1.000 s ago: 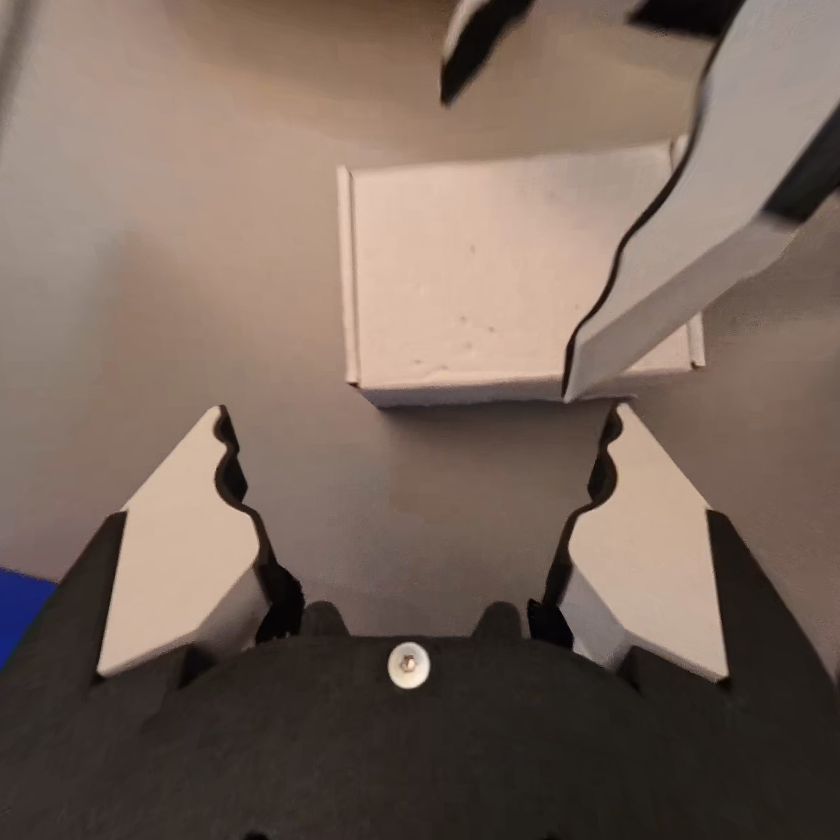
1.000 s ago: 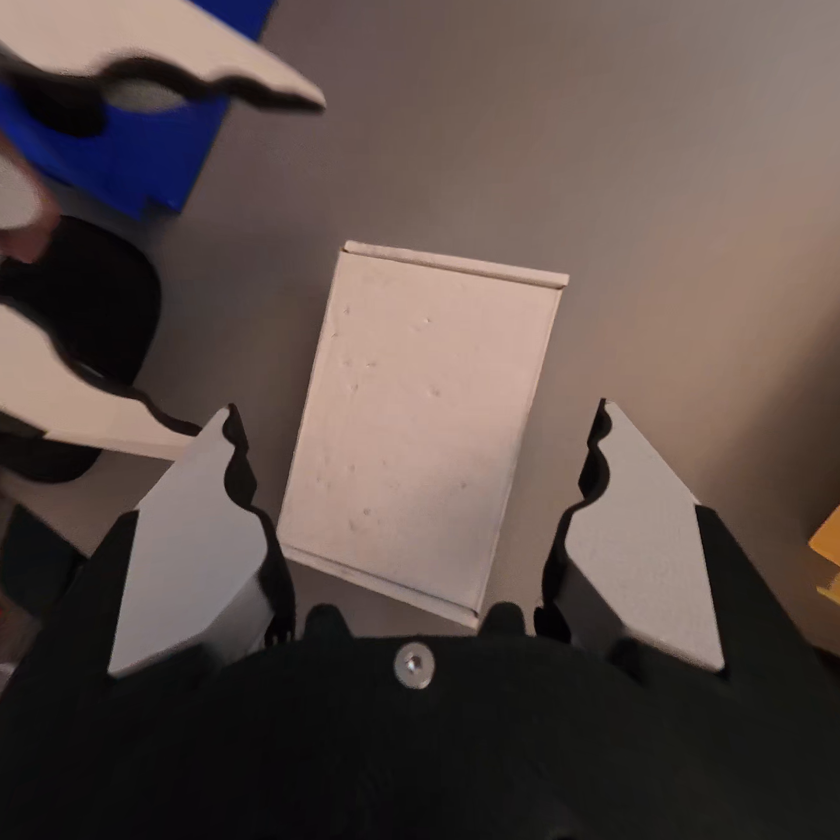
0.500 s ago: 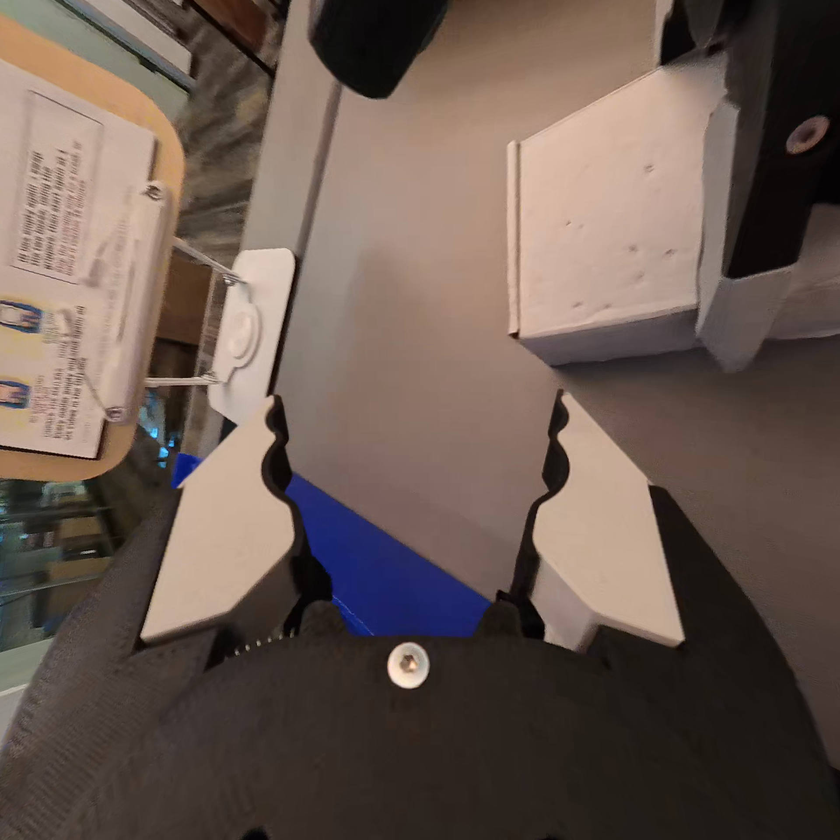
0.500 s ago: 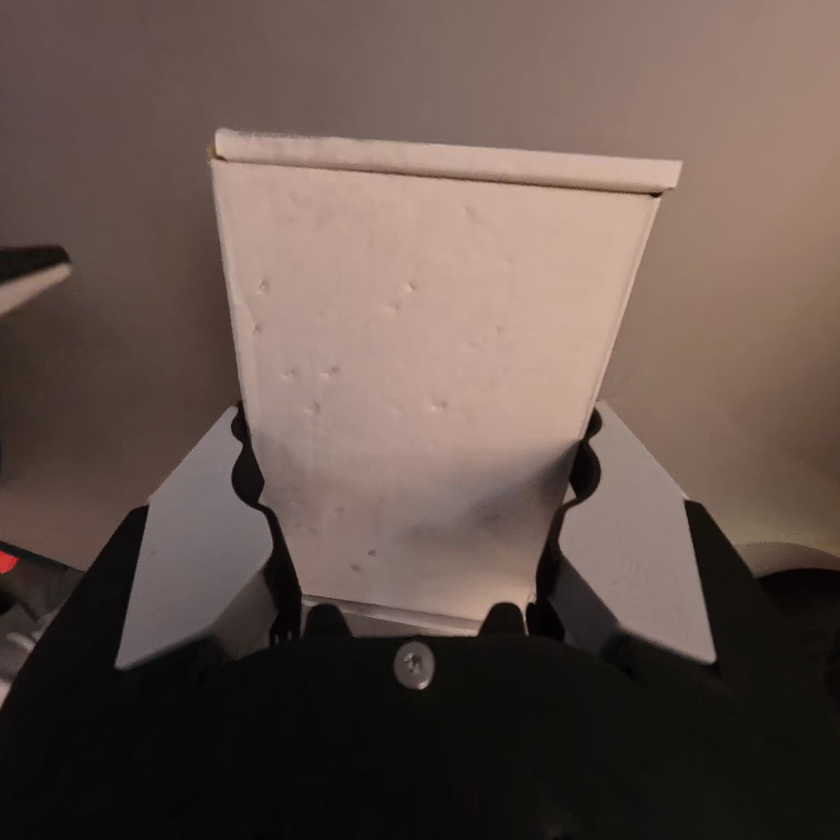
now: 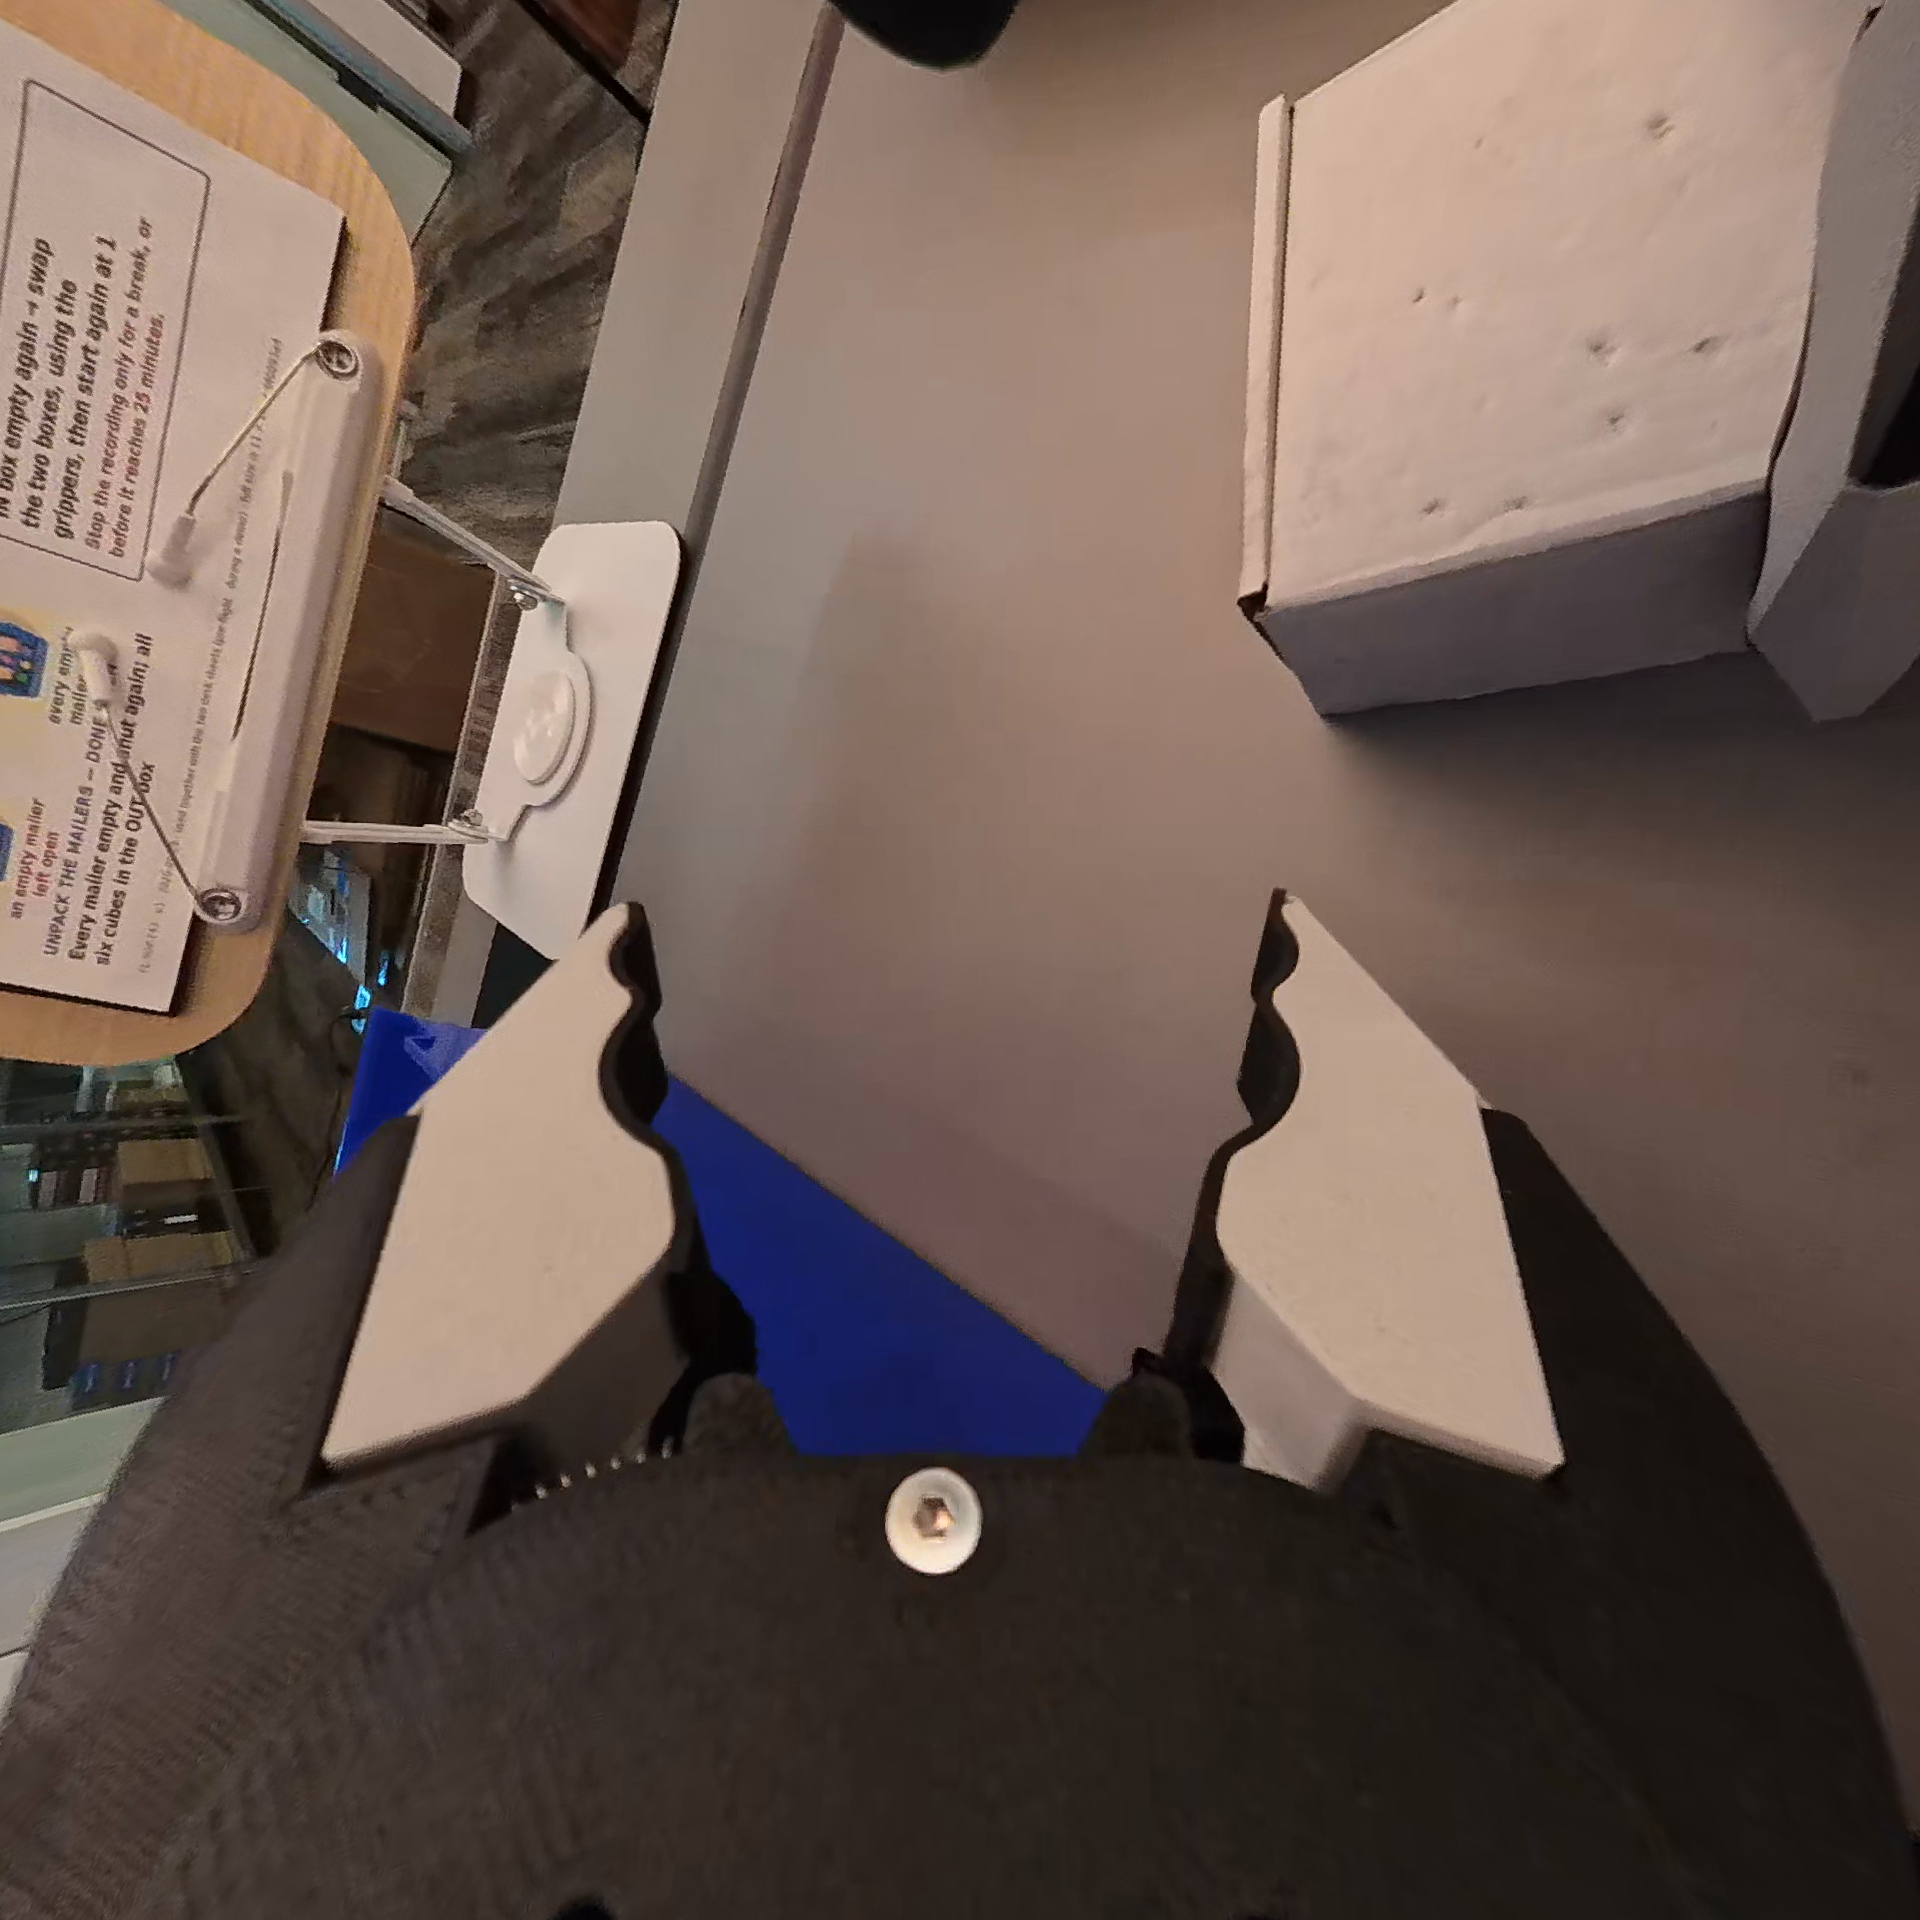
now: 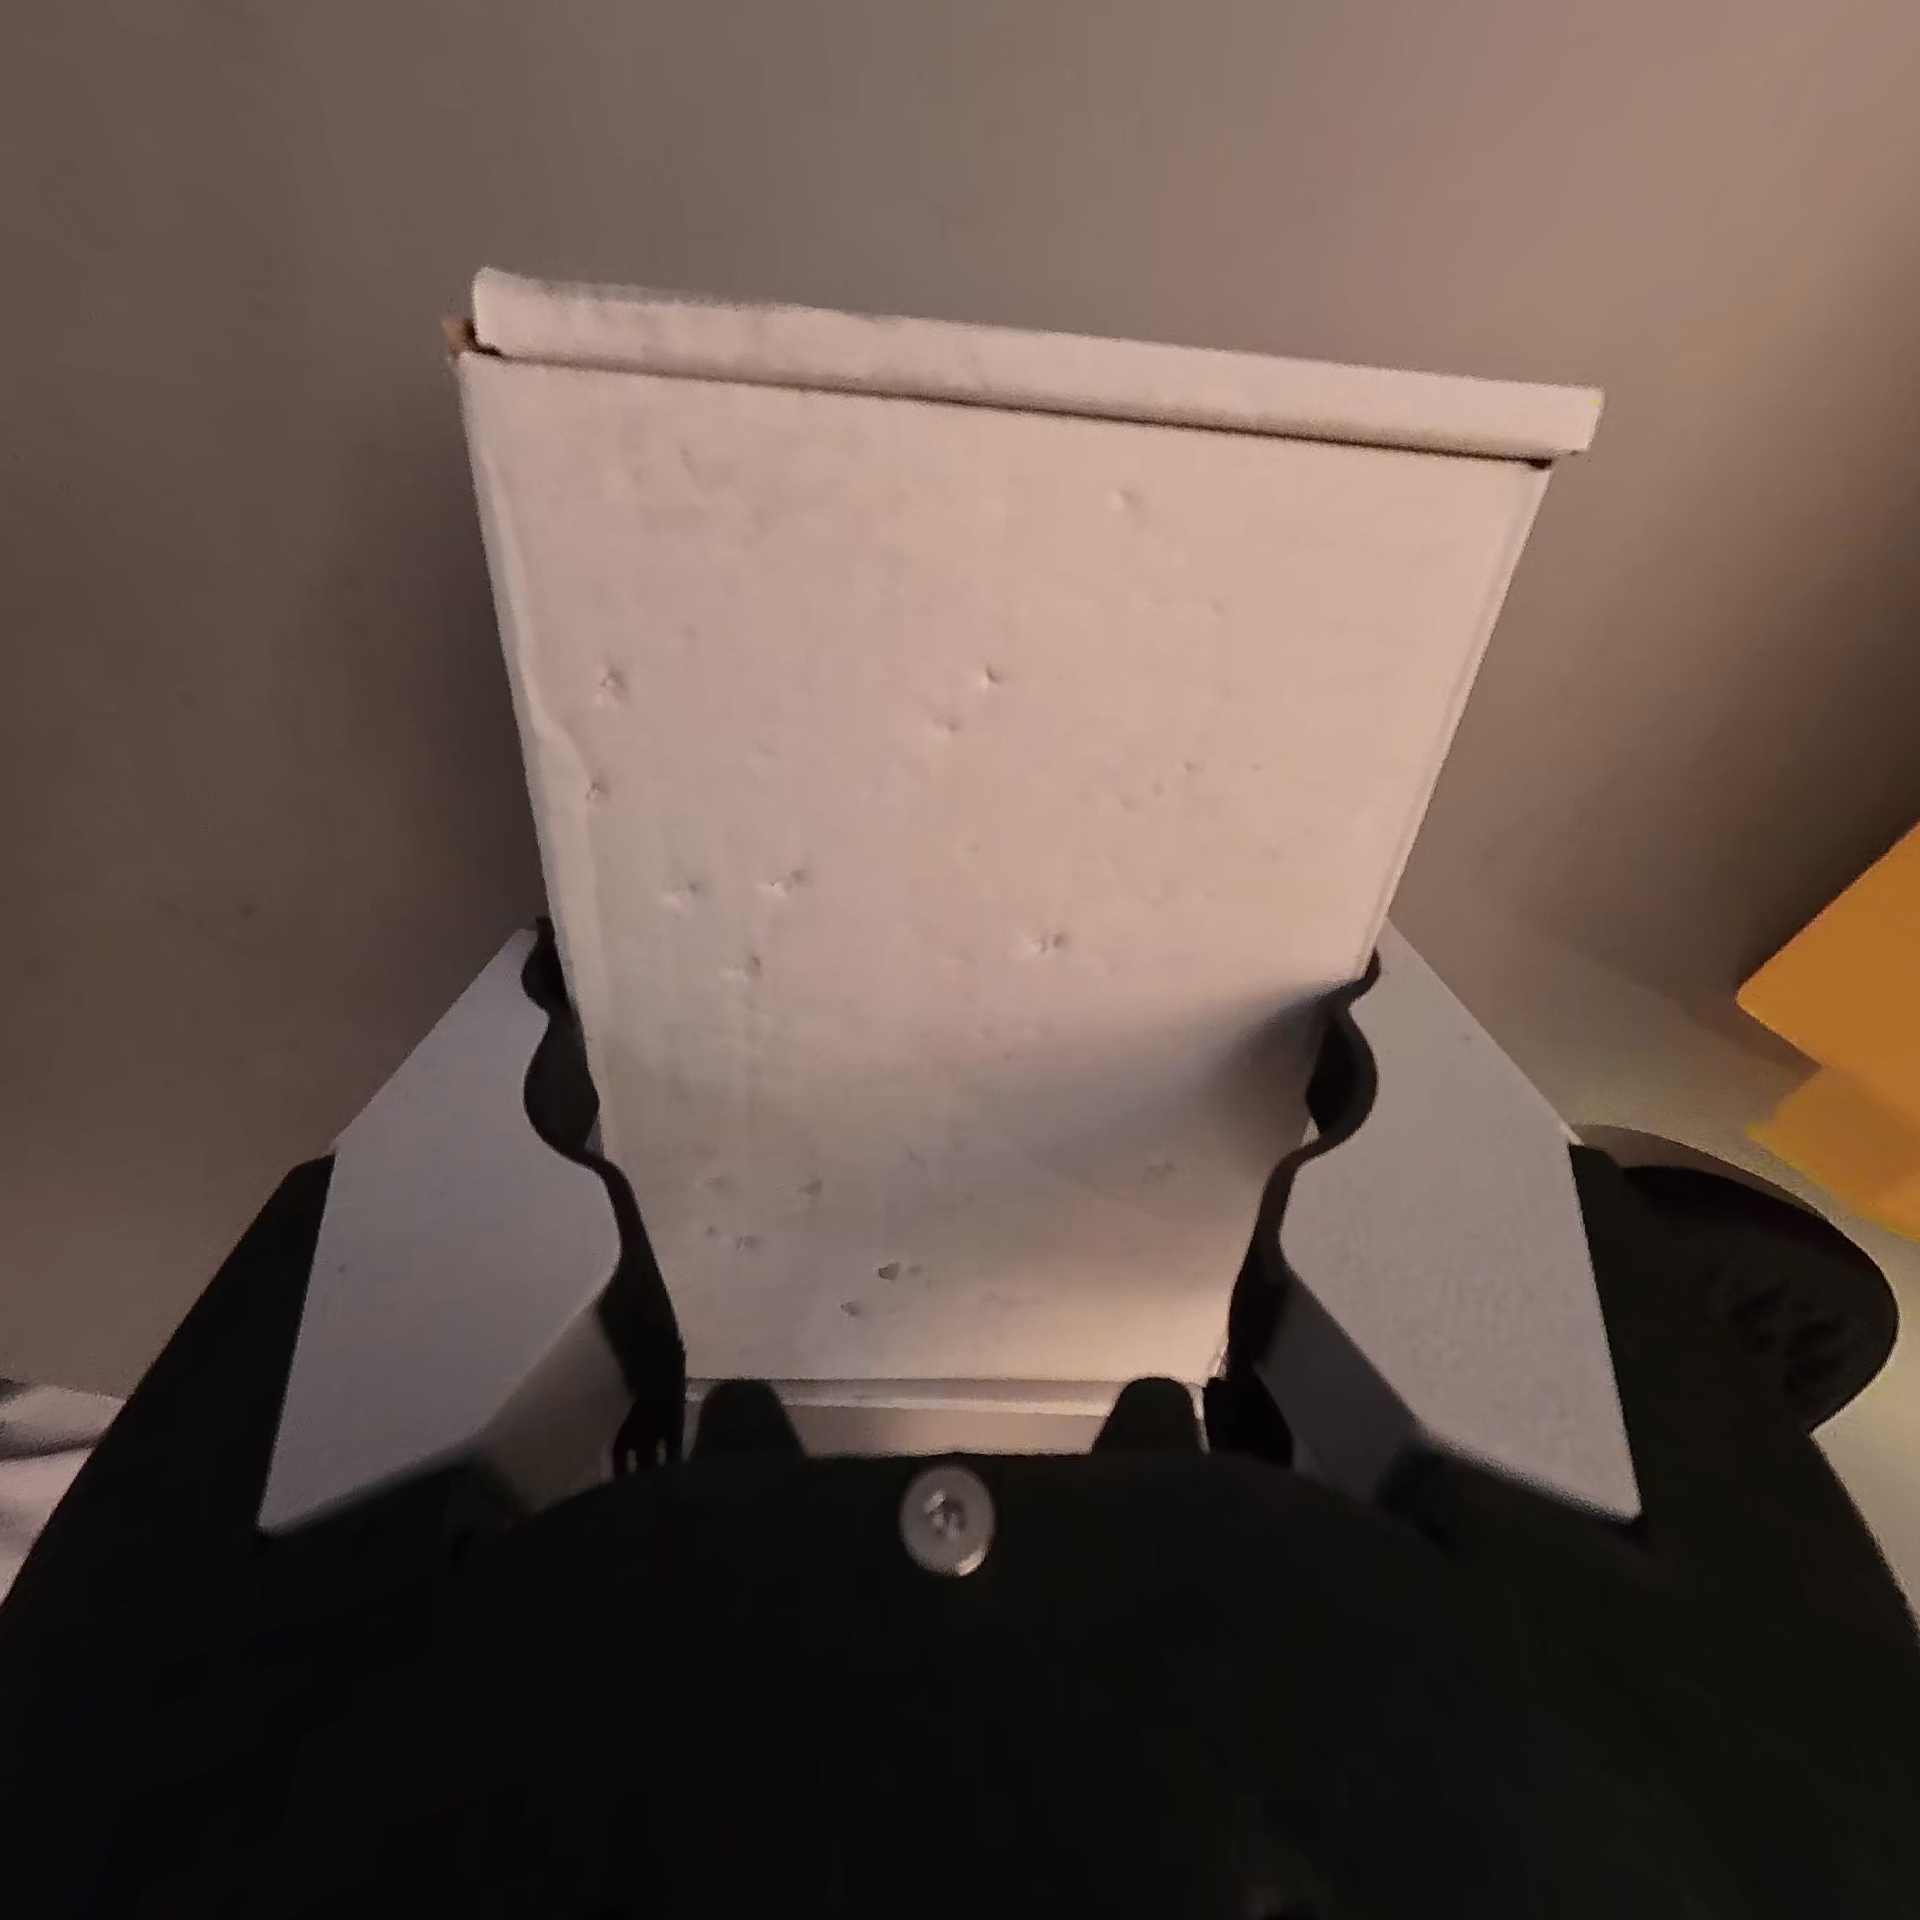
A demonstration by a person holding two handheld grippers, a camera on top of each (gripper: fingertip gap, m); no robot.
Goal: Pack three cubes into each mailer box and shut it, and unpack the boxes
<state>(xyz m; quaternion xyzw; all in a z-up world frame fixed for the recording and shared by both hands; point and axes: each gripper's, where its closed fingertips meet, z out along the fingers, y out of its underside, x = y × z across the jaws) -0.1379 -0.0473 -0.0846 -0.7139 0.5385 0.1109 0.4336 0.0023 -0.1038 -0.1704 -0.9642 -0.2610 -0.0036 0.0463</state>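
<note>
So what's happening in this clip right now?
A person is working with two handheld claws at a grey table. The right claw is closed on the sides of a shut white mailer box, which sits on the table. The left claw is open and empty, off to the side above a blue bin. No cubes are visible.

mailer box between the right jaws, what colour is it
White, with small dents dotted over its lid; the mailer box shows best in the right wrist view.

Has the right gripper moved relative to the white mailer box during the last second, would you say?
Yes: the right gripper advanced over the white mailer box and now clamps its near end.
</note>
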